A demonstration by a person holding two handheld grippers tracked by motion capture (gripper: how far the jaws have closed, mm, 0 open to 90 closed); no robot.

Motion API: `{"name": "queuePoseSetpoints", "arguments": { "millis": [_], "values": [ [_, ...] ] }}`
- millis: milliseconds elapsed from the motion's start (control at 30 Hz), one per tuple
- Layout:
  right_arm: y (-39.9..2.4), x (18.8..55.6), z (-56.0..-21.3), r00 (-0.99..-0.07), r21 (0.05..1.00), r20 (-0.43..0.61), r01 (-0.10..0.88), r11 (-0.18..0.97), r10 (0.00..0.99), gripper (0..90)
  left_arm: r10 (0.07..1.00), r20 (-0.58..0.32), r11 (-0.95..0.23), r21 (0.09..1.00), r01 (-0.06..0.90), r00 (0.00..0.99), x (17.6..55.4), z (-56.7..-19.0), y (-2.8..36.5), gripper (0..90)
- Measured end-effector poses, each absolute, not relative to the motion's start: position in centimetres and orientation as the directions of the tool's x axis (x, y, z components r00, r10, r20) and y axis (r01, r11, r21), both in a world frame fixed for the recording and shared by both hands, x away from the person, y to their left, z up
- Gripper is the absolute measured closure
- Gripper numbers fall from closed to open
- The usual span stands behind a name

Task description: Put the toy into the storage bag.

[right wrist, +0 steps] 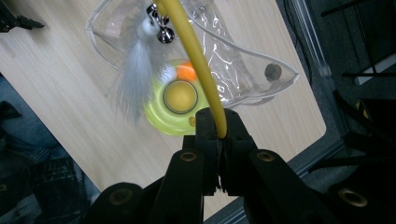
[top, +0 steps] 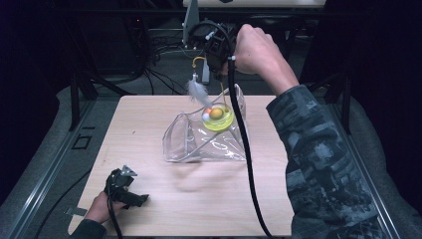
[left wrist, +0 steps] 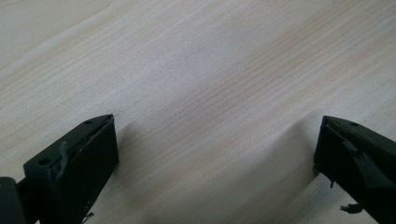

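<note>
From the high view, the right tongs (top: 215,69) are raised above the far edge of the tabletop (top: 149,124), held in the person's right hand (top: 256,50), with a black cable (top: 244,144) trailing down toward the near edge. A yellow wand (top: 199,60) curves out of them, and a white feather (top: 196,91) dangles from it over a clear plastic bag (top: 204,142) lying near the middle of the tabletop. A lime-green disc (top: 219,119) with a yellow-orange ball at its centre sits at the bag's far end; whether it is inside the bag or above it I cannot tell.

The right gripper view makes the grip plain: the jaws are closed tight on the yellow wand (right wrist: 196,60), which rises between them. It also shows a small metal clasp (right wrist: 161,30) joining the feather (right wrist: 133,70) to the wand, the green disc (right wrist: 175,109) below, a small orange ball (right wrist: 187,72) at its rim, and a round snap (right wrist: 273,71) on the bag (right wrist: 233,56).

The left tongs (top: 124,186) rest low at the near left corner in the left hand (top: 99,208), well apart from the bag. The left gripper view (left wrist: 215,158) shows its jaws spread wide over bare wood grain (left wrist: 201,70), holding nothing.
</note>
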State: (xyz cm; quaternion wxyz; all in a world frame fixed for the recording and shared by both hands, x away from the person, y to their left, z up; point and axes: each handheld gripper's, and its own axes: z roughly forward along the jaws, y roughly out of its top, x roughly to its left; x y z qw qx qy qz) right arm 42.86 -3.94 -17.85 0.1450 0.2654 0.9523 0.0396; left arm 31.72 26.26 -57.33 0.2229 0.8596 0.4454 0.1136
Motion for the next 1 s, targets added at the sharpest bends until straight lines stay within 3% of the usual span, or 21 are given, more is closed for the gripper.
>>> {"name": "queuePoseSetpoints", "arguments": {
  "millis": [1000],
  "values": [
    [-3.0, 46.9, -22.2, -0.796, 0.162, -0.213, 0.543, 0.824, 0.566, 87.7, 0.816, -0.004, -0.503, 0.487, 0.714, 0.578, 31.7, -57.4, 26.3, 0.0]
  ]
}}
